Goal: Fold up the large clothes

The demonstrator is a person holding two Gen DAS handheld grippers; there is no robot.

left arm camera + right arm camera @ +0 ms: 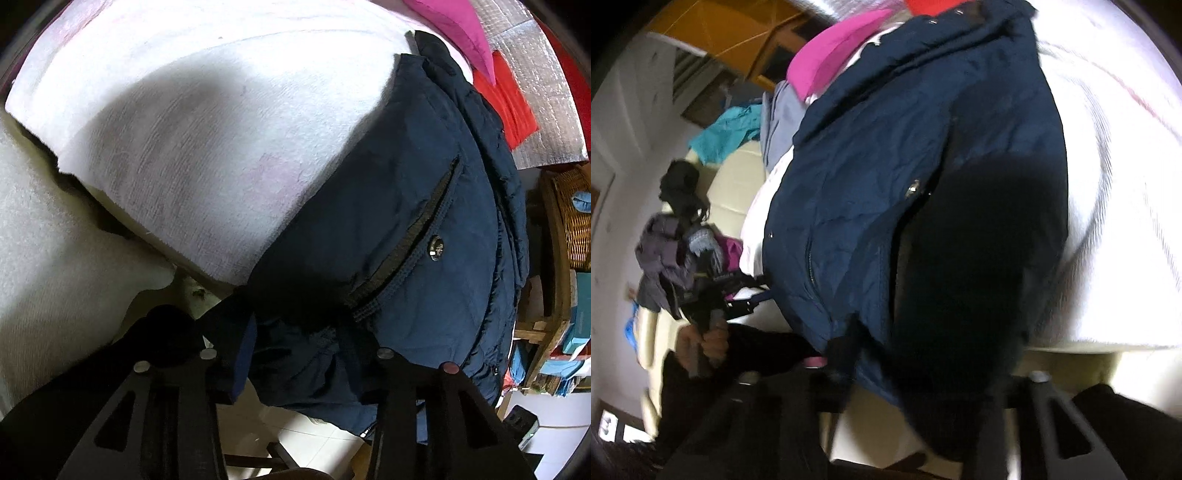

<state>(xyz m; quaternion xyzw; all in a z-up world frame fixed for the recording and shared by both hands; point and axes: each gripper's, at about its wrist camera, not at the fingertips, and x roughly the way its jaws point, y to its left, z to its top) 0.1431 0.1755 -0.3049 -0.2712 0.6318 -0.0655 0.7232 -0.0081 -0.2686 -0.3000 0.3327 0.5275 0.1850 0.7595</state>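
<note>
Navy jacket [388, 236] hem bunched right at my left gripper [295, 354], jaws clenched on that fabric. Right gripper [897, 384] at hem too; dark, blurred, cannot tell if it grips. Jacket lies on white blanket [184, 147], hem hanging over near edge, collar at far end. Body looks narrowed lengthwise, so I judge side folds possibly done; hem-to-collar fold not yet made. Pink cloth [454, 26] and red cloth [506, 99] beyond collar. Wicker basket [572, 218] on shelf at side, something blue inside.
</note>
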